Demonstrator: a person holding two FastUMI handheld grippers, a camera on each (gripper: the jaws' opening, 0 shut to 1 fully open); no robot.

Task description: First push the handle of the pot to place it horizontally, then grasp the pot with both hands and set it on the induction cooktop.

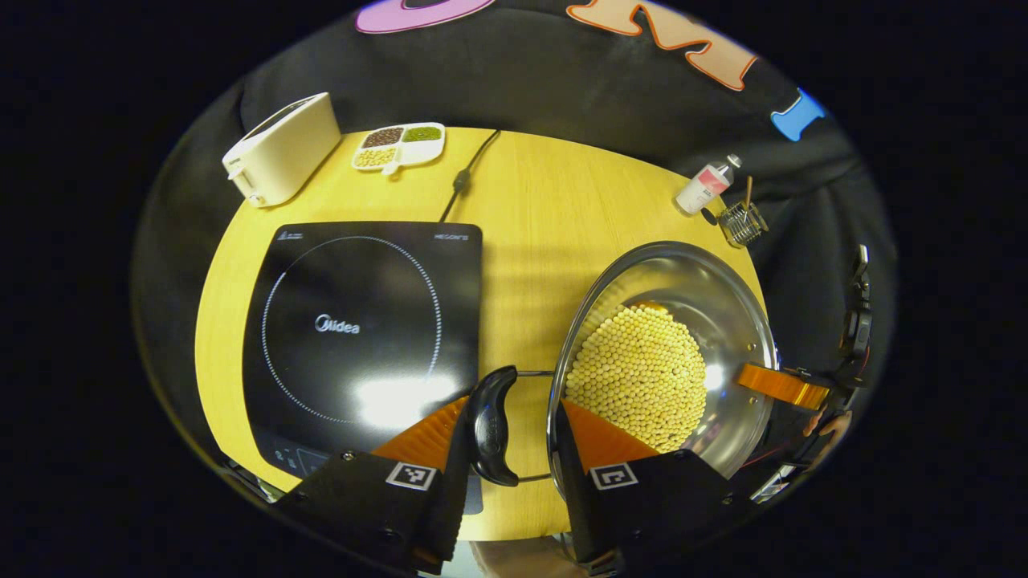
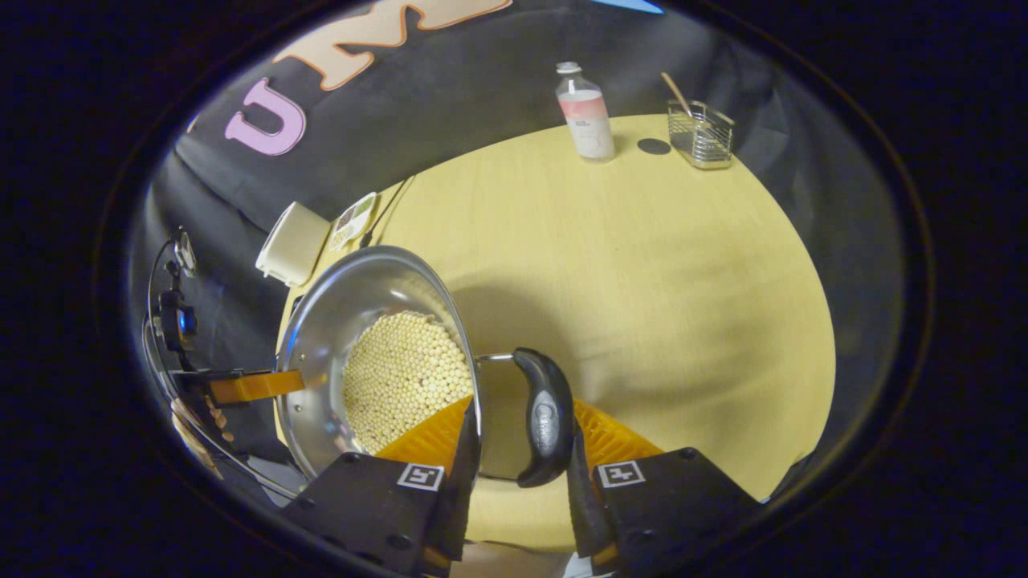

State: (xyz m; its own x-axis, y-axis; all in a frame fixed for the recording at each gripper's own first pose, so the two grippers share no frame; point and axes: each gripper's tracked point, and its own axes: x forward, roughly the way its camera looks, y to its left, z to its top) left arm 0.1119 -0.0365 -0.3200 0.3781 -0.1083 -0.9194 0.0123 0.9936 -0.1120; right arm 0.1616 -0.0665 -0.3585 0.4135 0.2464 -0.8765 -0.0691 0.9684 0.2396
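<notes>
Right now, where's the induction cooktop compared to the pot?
In the left gripper view, the induction cooktop lies flat on the table, left of the pot with bare wood between them, below the toaster.

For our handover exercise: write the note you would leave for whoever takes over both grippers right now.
Left gripper: open, fingers straddling the pot's left handle, not yet pressing.
Right gripper: open, straddling the right handle the same way.
The pot, holding yellow beans, stands on the table to the right of the induction cooktop, which is bare.
Done: both handles lie horizontal and are lined up in the fingers.
Left: close both grippers, lift together, carry the pot level and set it on the cooktop.
</notes>
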